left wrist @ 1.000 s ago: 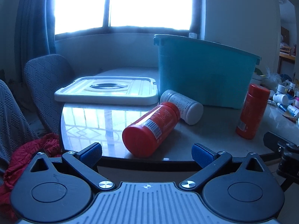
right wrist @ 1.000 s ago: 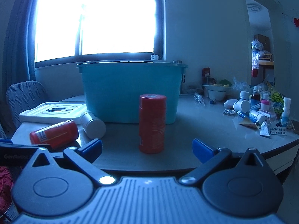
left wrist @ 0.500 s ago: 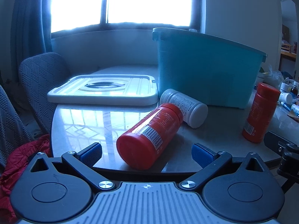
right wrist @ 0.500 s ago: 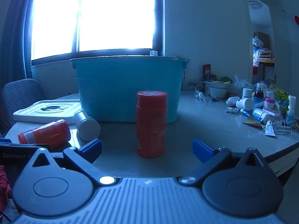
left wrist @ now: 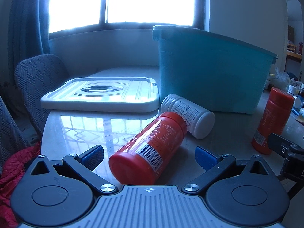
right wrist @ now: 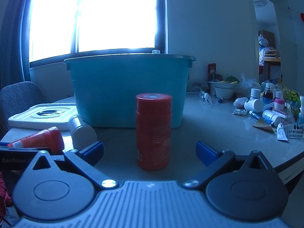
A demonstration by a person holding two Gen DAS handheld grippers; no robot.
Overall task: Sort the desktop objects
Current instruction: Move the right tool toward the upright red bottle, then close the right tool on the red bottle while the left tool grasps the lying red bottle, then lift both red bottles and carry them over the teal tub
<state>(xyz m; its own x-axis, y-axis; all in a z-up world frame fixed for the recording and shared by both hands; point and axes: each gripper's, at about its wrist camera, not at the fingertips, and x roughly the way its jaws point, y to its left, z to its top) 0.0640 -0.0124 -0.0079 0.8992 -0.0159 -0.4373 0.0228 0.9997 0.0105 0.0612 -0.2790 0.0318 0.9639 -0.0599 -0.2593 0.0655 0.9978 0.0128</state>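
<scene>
Fingers of the left gripper are spread wide around a lying red bottle; right gripper fingers gape around an upright red bottle.

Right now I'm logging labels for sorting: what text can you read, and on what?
"GenRobot": left tongs' body, end cut off.
"2025": card; rest blurred.
Lying red bottle: barcode and print, too small.
White bottle: print too small.
Standing red bottle: print blurred.

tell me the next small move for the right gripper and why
Probably ease the right gripper forward until its open jaws straddle the upright red bottle, then close. The bottle stands centred between the fingers, not yet gripped, with the teal bin right behind it.
</scene>
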